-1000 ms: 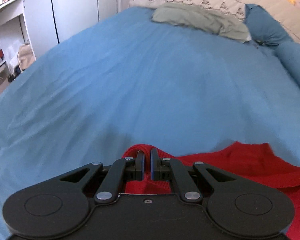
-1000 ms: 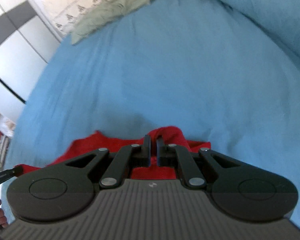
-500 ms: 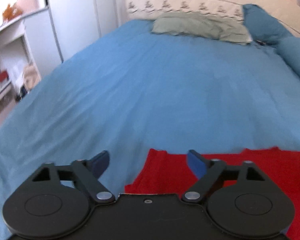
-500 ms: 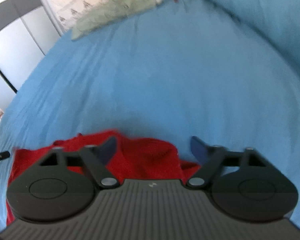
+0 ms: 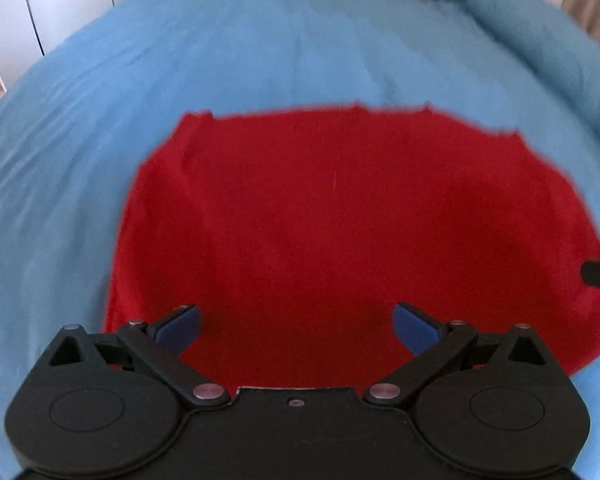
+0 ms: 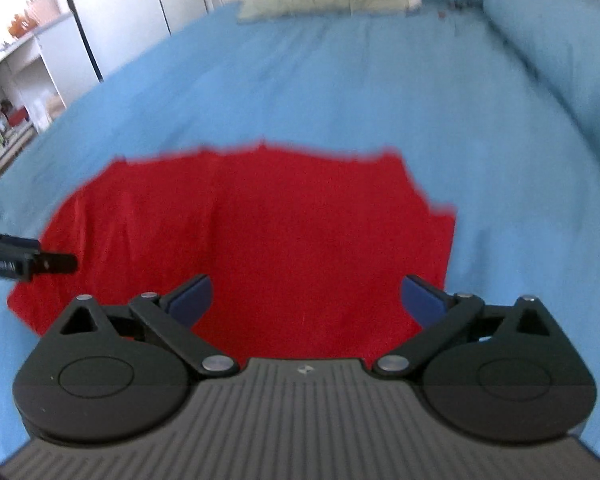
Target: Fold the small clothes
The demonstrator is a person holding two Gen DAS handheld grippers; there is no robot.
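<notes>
Over on the left, the left tool hangs above the near edge of the red garment, angled down at it; its jaws have just been opening and now stand wide, blue pads clear of the cloth, nothing between them. The garment lies spread out flat on the blue bed, roughly in the middle of the near part, its far edge slightly jagged. This looks like the gap between folds: the cloth is laid out and let go, and the next grab has not begun.

Moving right, the right tool mirrors it, tilted down over the garment's near right part, jaws likewise just opened fully and empty. In its view the tip of the left tool pokes in from the left edge.

The next move likely calls for both tools to pick matching points on an edge or two corners, pinch only the top layer, and carry it across evenly so the fold lands square.
</notes>
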